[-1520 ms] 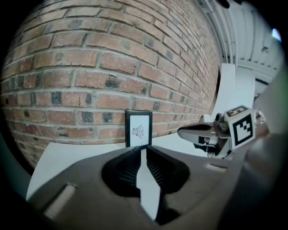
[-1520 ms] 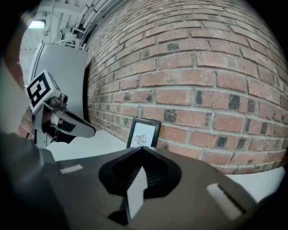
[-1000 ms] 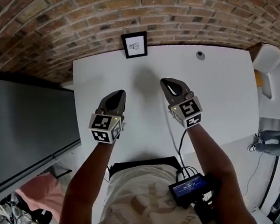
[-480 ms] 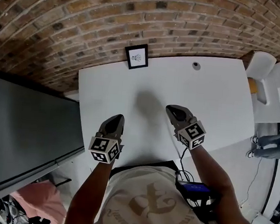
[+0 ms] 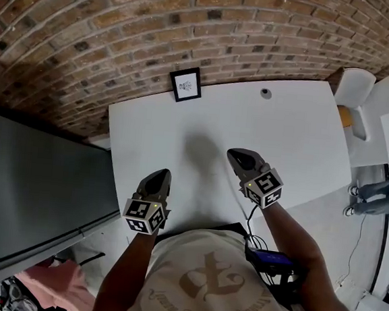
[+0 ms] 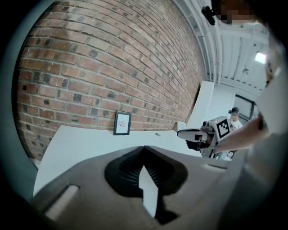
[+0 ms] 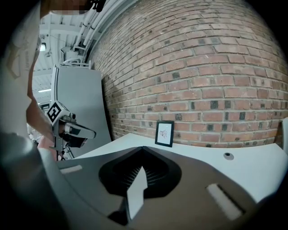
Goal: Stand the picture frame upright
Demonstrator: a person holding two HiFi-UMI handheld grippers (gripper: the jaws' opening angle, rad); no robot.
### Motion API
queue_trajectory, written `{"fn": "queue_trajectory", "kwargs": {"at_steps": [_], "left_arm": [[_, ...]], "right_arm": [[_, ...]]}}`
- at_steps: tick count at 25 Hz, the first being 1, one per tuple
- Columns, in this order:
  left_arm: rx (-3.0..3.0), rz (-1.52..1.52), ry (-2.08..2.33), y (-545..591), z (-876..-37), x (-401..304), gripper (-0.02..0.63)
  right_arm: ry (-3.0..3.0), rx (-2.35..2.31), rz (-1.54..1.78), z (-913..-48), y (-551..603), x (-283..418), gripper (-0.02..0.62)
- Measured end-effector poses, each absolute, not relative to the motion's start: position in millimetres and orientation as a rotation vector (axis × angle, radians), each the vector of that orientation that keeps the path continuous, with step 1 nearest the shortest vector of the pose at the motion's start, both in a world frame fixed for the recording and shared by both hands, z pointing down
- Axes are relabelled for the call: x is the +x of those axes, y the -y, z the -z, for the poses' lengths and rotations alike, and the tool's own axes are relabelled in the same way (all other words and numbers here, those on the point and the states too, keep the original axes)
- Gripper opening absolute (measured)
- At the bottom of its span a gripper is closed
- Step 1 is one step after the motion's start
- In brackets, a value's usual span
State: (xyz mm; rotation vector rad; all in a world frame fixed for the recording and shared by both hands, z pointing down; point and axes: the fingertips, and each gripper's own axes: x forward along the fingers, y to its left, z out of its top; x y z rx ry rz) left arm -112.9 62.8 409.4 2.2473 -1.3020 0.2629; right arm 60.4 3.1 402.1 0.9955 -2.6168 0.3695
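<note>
A small black picture frame (image 5: 186,85) with a white print stands upright at the far edge of the white table (image 5: 297,140), against the brick wall. It also shows in the left gripper view (image 6: 122,123) and the right gripper view (image 7: 164,134). My left gripper (image 5: 159,177) hovers over the table's near left edge, jaws shut and empty. My right gripper (image 5: 238,155) is over the near middle of the table, also shut with nothing in it. Both are far from the frame.
A small round grommet (image 5: 265,93) sits in the table top at the far right. A brick wall (image 5: 192,22) runs behind the table. A grey panel (image 5: 29,191) stands to the left, a white chair (image 5: 355,87) to the right.
Both grippers have drawn back toward the near edge of the table, away from the frame. The frame stands as it did before.
</note>
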Motion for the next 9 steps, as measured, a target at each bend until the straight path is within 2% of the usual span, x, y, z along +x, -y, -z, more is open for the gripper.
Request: {"fn": "queue_trajectory", "kwargs": {"at_steps": [9], "left_arm": [[2.263,-0.277,1.290,-61.3,-408.3,-106.9,0.005]], "right_arm": [[2.614,0.995,-0.360,-398.5,-1.6,62.4,0.006]]}}
